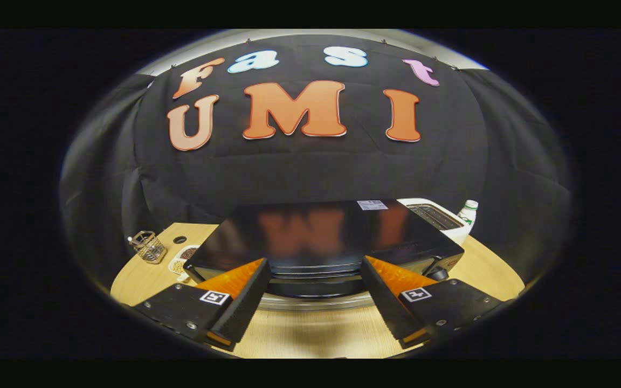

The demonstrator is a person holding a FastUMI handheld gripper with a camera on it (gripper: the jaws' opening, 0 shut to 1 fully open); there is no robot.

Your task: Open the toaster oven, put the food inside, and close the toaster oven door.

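Far left on the wooden table (pixel 483 269): small wire basket (pixel 149 246), near the table edge, well apart from everything else. Just right of it, a dark round spot (pixel 179 239) on the tabletop, can't tell what it is. Next, a white divided dish (pixel 181 262) with brownish contents, sitting just beside the left front corner of the toaster oven (pixel 321 237). Toaster oven is dead centre, just ahead of the gripper (pixel 316 280), glossy black top with a small white sticker (pixel 372 205) near its rear right. Its front face is mostly hidden between the fingers; a silvery bar (pixel 316 303) runs across low between them, looks like the door handle or lower edge, can't tell which, and can't tell whether the door is open. Gripper fingers spread wide apart, nothing between the pads, left fingertip (pixel 254 277) and right fingertip (pixel 378 277) both close to the oven's front edge; contact can't be judged. Right of the oven, behind its rear right corner: white slot toaster (pixel 440 218). Just right of that, touching or nearly so, a white bottle (pixel 468 213) with a green label. Food item not identifiable from this angle.
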